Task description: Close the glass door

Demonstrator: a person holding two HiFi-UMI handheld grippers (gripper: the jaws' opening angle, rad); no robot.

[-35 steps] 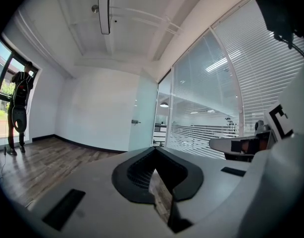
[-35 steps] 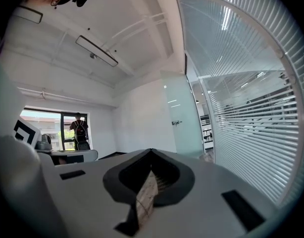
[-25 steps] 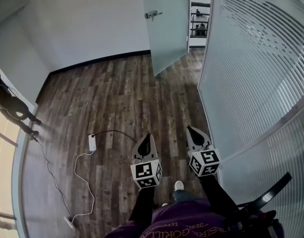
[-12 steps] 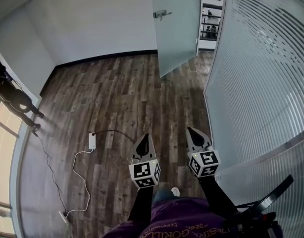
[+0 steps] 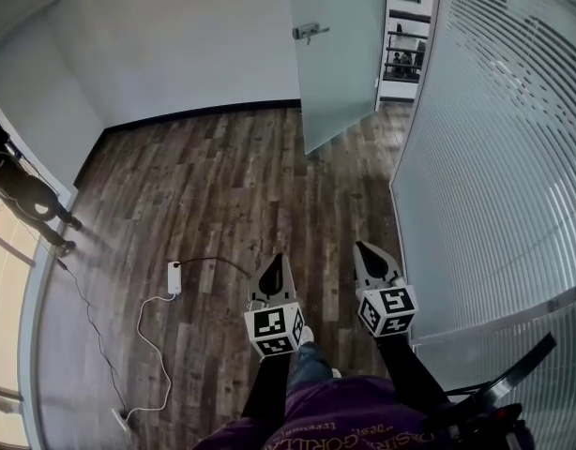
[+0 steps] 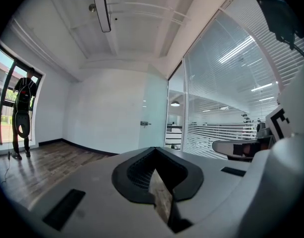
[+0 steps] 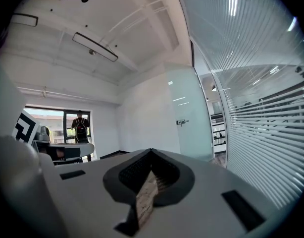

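Dark wood-plank flooring [image 5: 222, 186] runs across a bare white-walled room, with a frosted, striped glass wall [image 5: 494, 157] along the right side in the head view. At the far end, the glass door [image 5: 337, 54] stands open, swung into the room at an angle, so a gap shows between its edge and the striped wall. Its metal handle [image 5: 310, 32] sits on the side facing the room. The door is well apart from both tools, and nothing touches it. The left tool [image 5: 276, 259] and the right tool [image 5: 360, 247] are held side by side low in the head view, both pointing roughly toward the door, each with its marker cube behind the jaws. In each gripper view the jaws are pressed together with nothing between them, and only a thin sliver of floor shows through the seam. A white power strip [image 5: 174, 277] lies on the floor to the left of the left tool, with a white cable [image 5: 149, 345] trailing from it toward the near left corner. A person in dark clothes [image 5: 25, 195] stands by the window at the far left.
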